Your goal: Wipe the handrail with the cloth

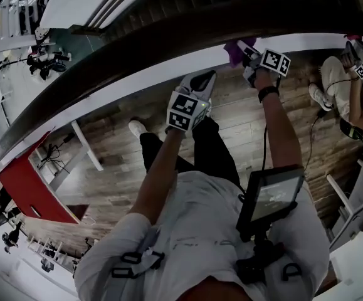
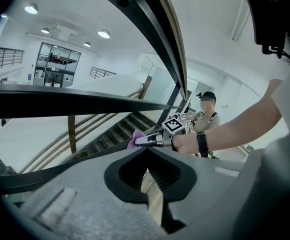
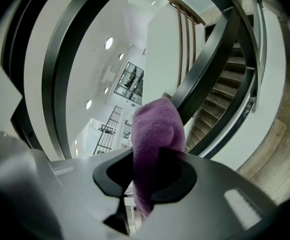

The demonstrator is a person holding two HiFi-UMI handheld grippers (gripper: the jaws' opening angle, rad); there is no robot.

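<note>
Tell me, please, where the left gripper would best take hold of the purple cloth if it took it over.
The free fold of the cloth that sticks out past the right gripper, which is shut on its lower part. Come from the side, across the fold: the handrail seems to lie beyond it, blocking a head-on approach.

I see the right gripper [image 1: 251, 58] holding the purple cloth [image 1: 234, 50] against the dark handrail [image 1: 137, 46]. Left gripper [image 1: 201, 83] is just below the handrail, apart from the cloth.
</note>
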